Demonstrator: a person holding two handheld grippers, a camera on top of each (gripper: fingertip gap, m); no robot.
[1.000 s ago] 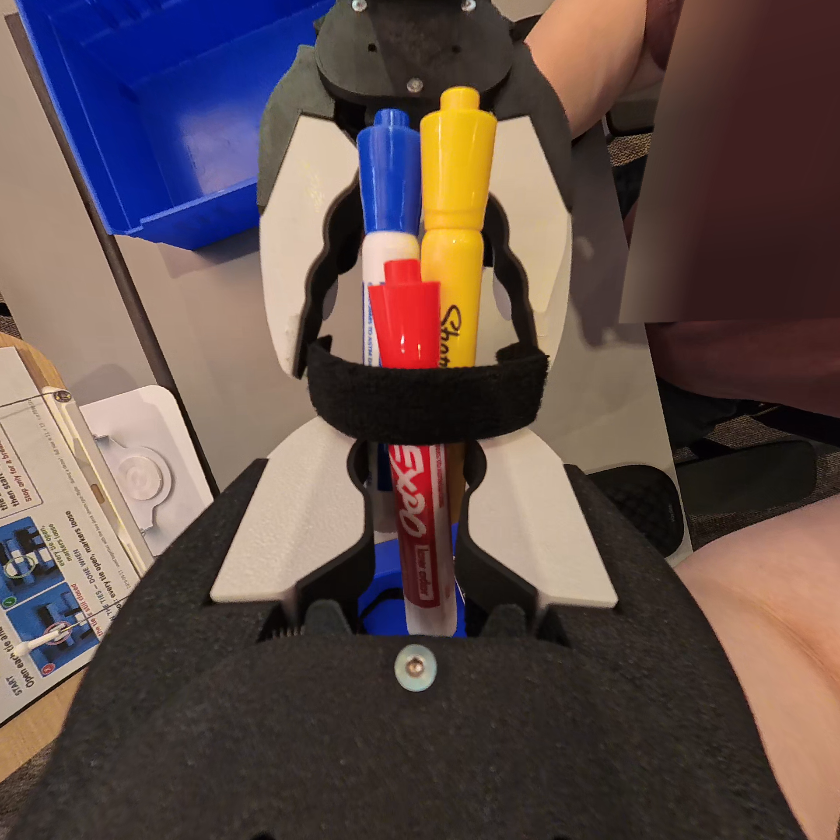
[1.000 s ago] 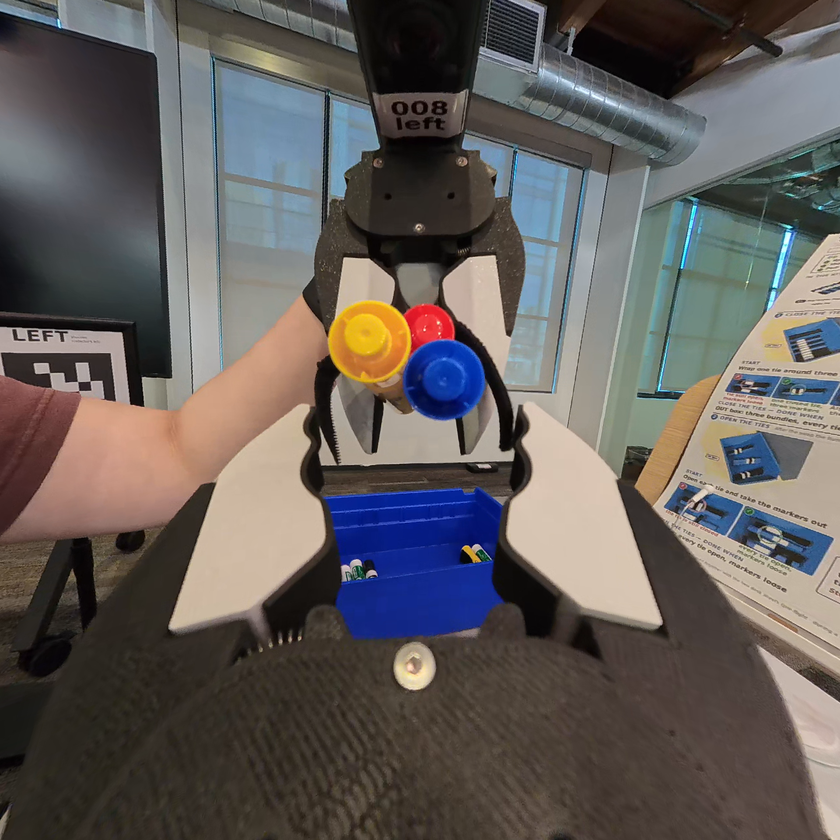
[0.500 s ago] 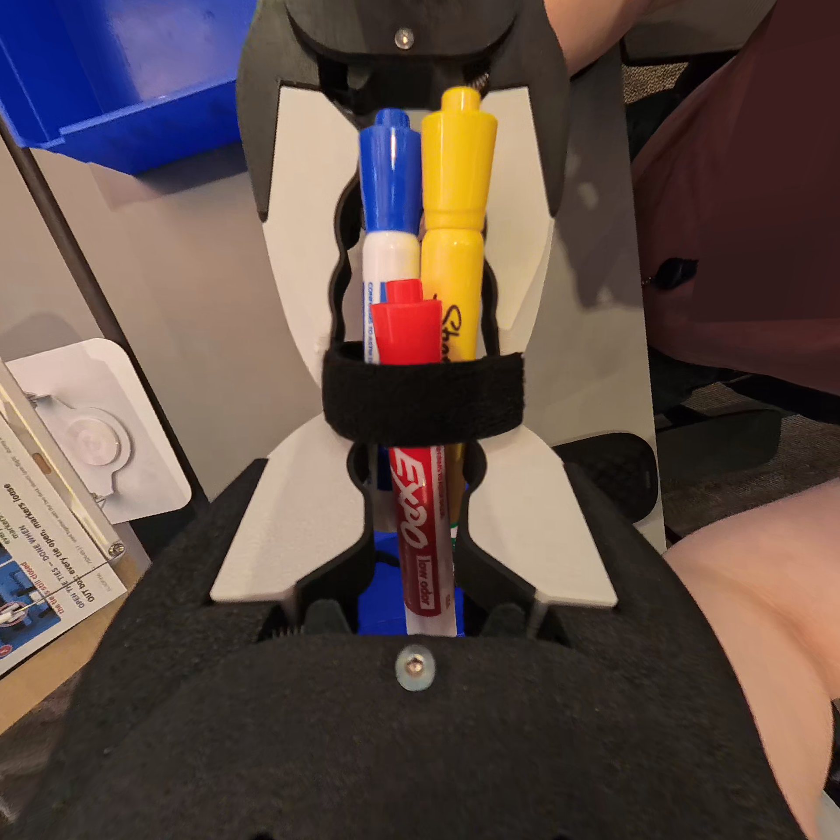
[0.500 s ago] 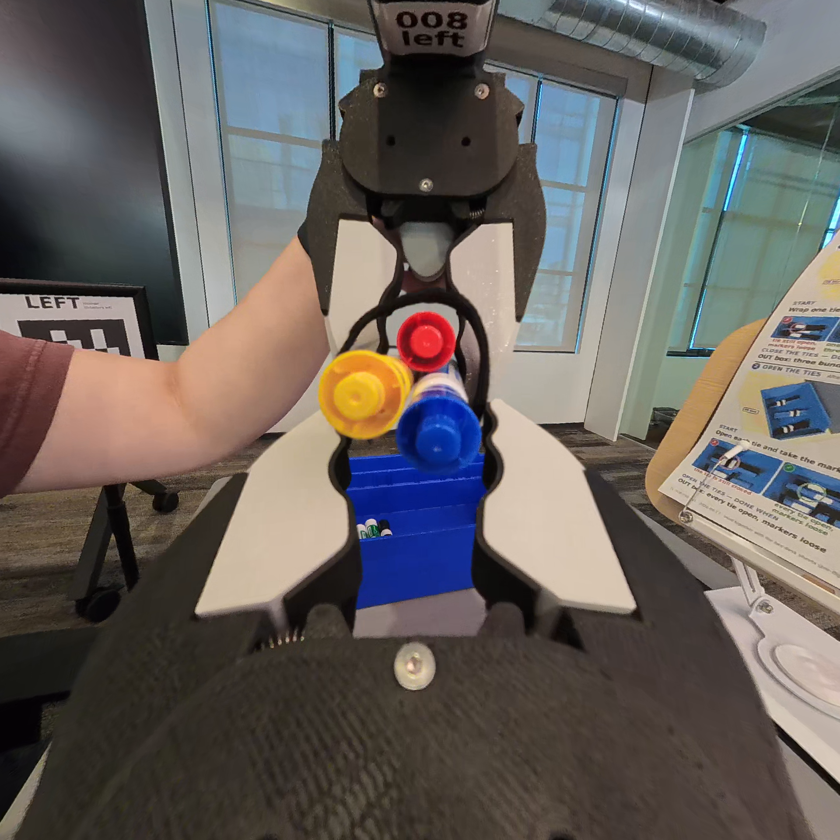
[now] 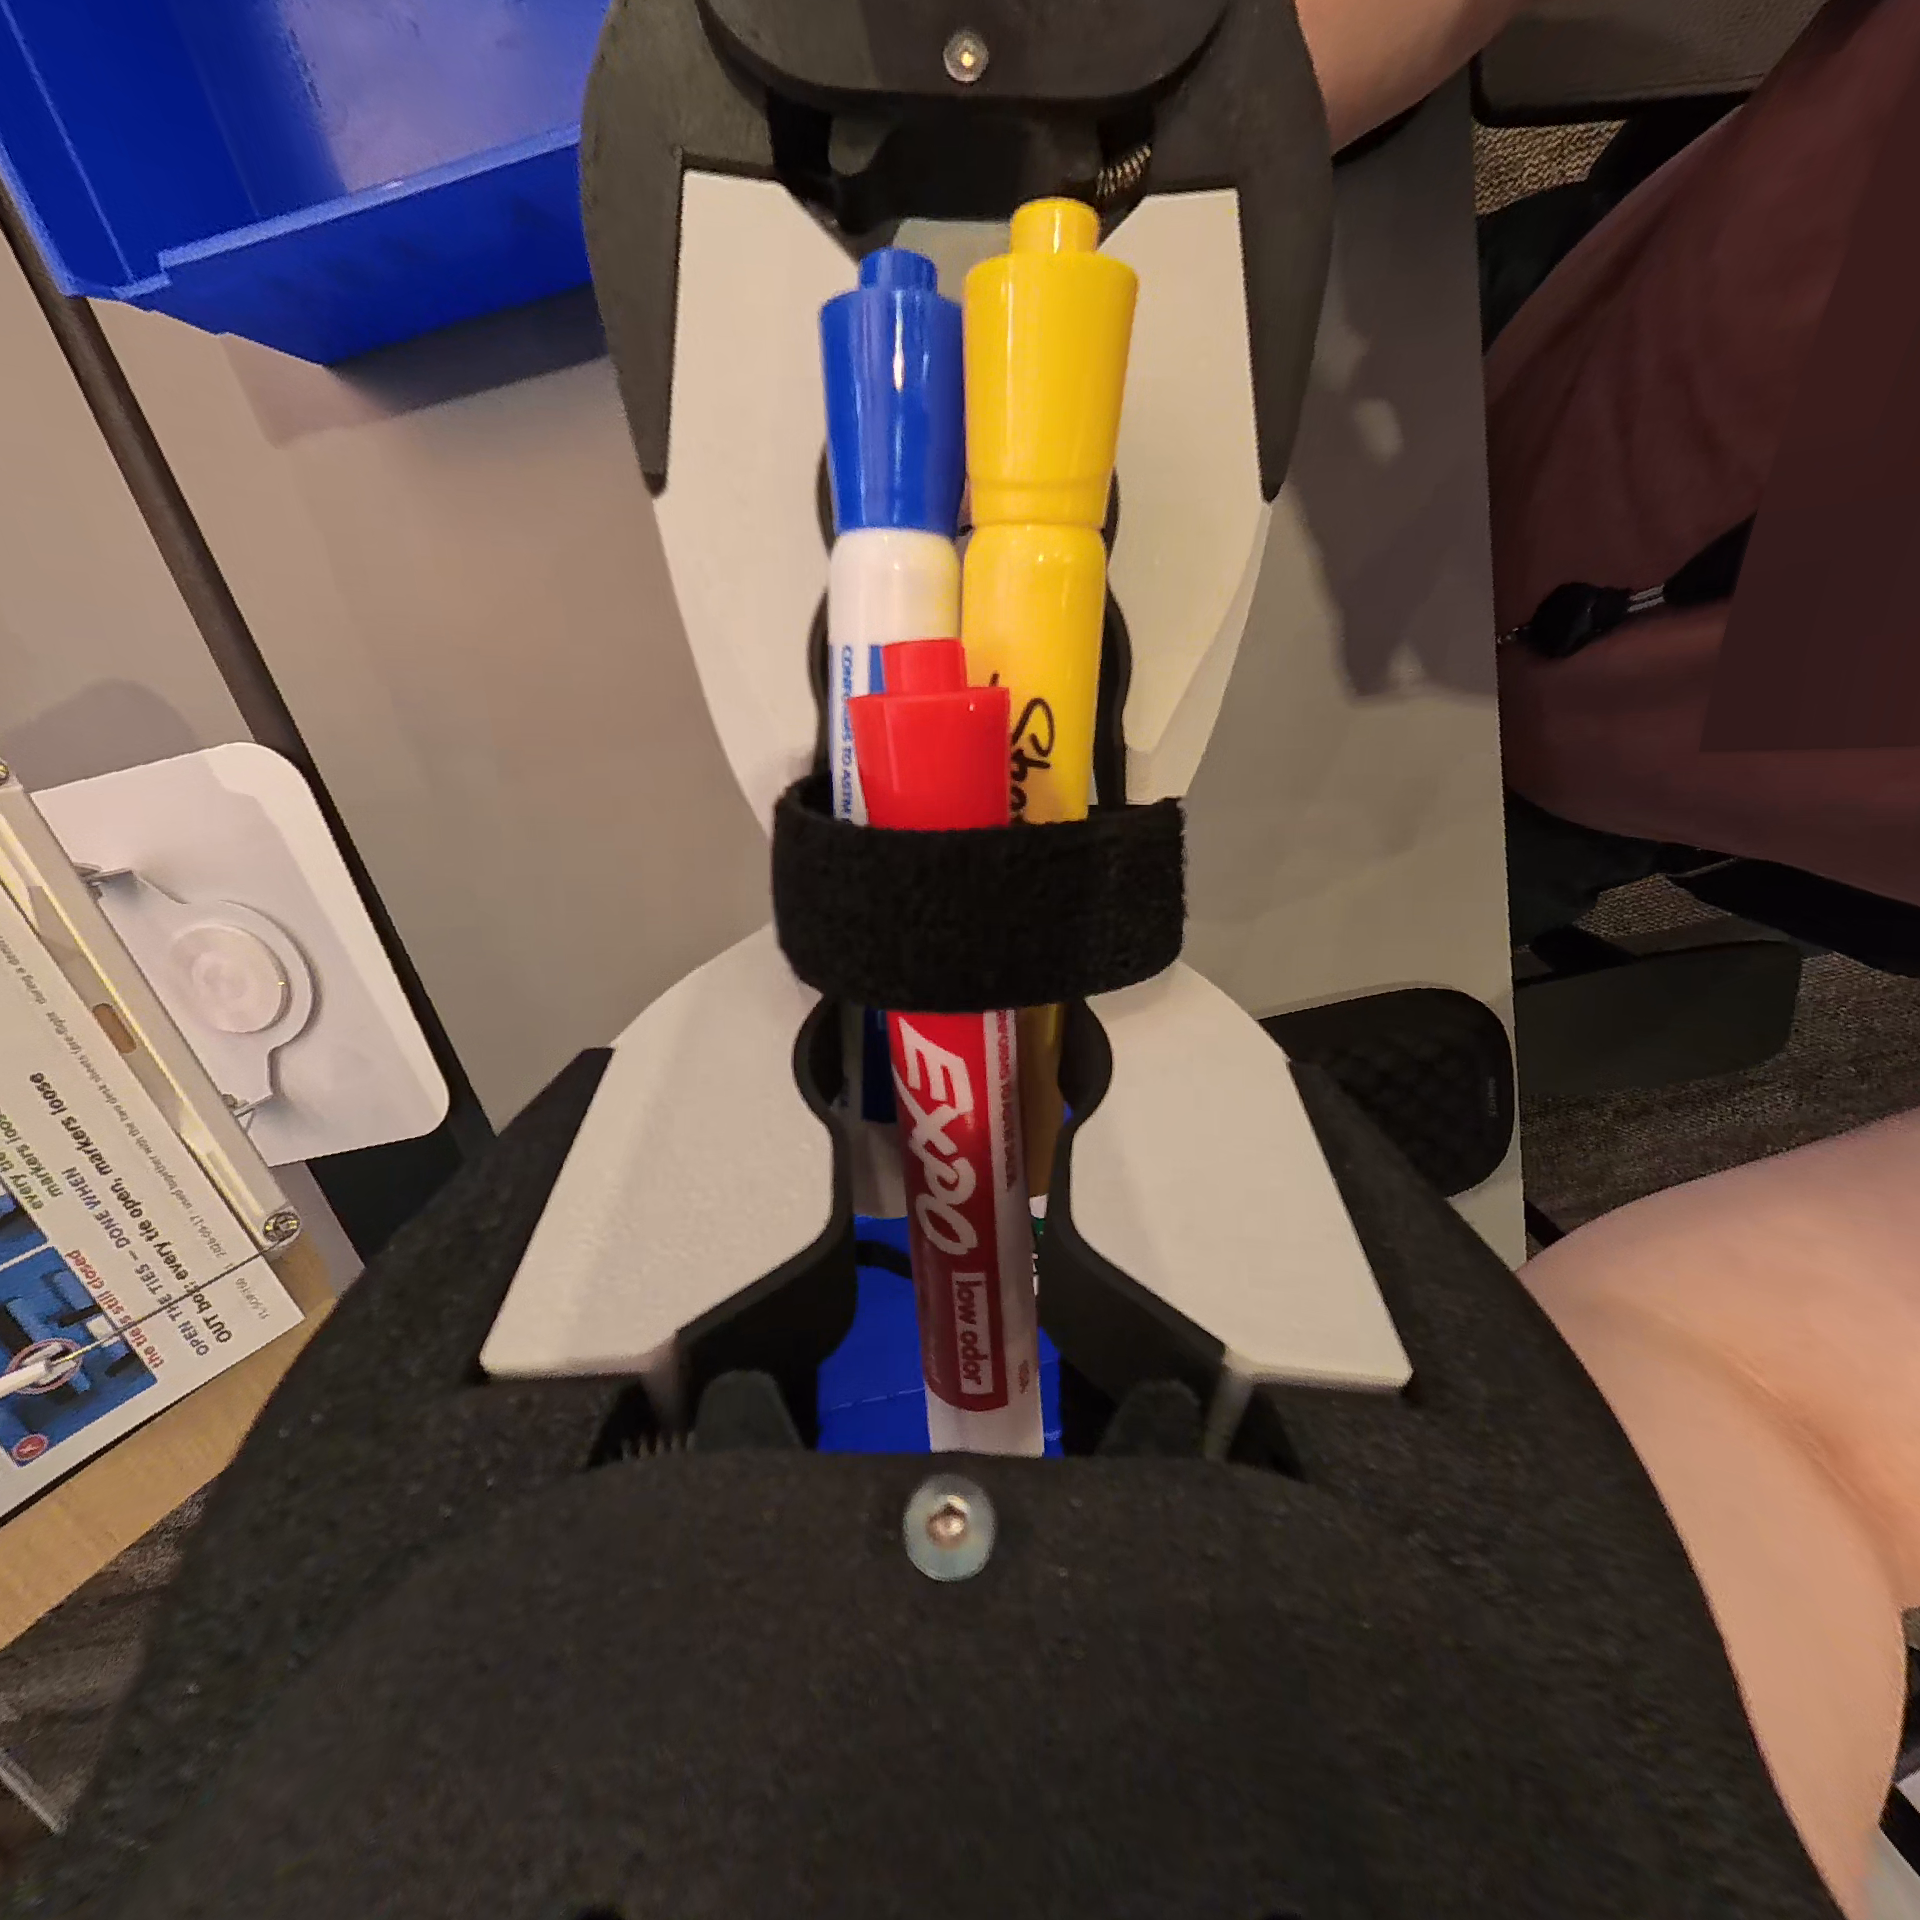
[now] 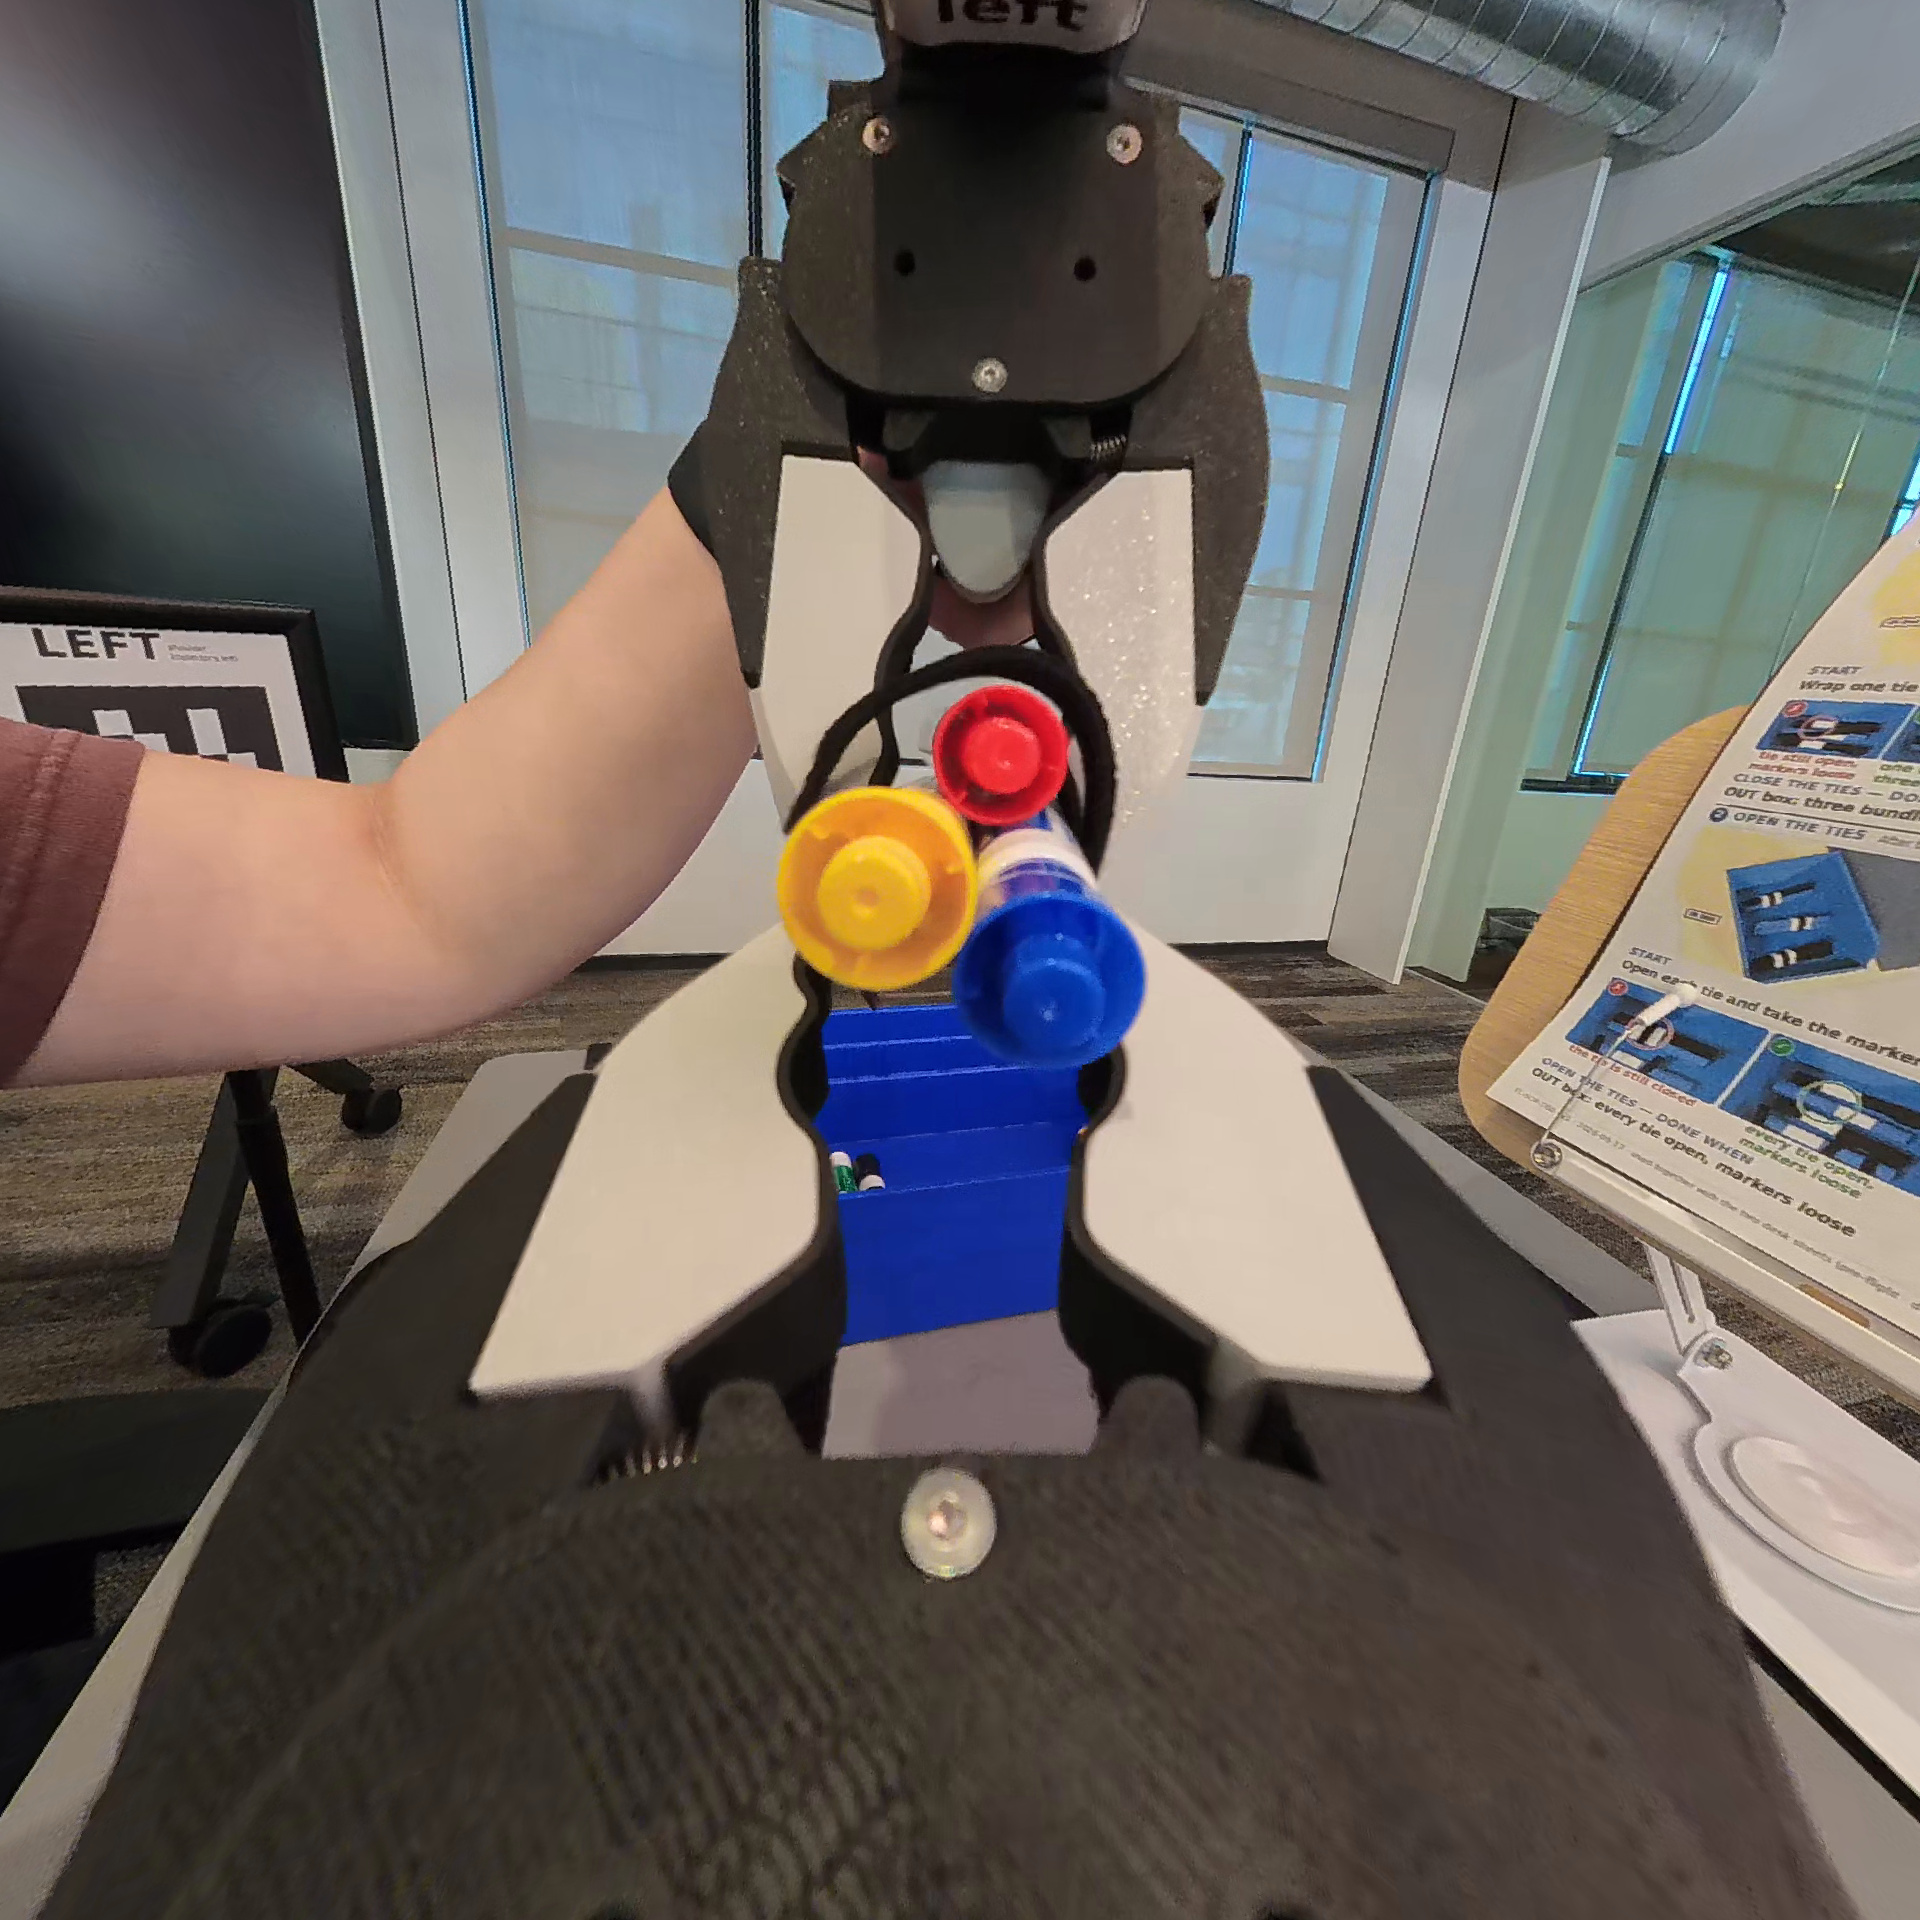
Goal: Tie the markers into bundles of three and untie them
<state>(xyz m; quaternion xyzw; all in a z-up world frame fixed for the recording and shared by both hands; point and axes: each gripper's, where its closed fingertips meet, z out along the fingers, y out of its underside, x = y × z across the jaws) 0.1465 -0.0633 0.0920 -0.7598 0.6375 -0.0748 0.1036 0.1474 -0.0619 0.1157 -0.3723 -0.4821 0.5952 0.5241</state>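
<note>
Now the left tongs [image 5: 971, 1049] pinch the bundle: red marker [image 5: 951, 1122], blue marker [image 5: 894, 488], yellow marker [image 5: 1044, 499], ringed by the black hook-and-loop strap [image 5: 977, 899]. Right tongs [image 6: 951, 1023] spread around the caps, held above the blue bin [image 6: 940, 1236]. Risk: the strap looks slack, so a marker could slide out.

Looking out past the right gripper [image 6: 951, 1049], jaws a bit apart with nothing pinched. Opposite, the black left gripper [image 6: 982, 769] clamps three markers pointing cap-first at the camera: yellow plastic marker [image 6: 876, 885], red-capped marker [image 6: 1000, 753], blue-capped marker [image 6: 1046, 982]. A thin black strap [image 6: 1091, 769] loops around them. Blue plastic bin [image 6: 951, 1236] sits below on the table.
</note>
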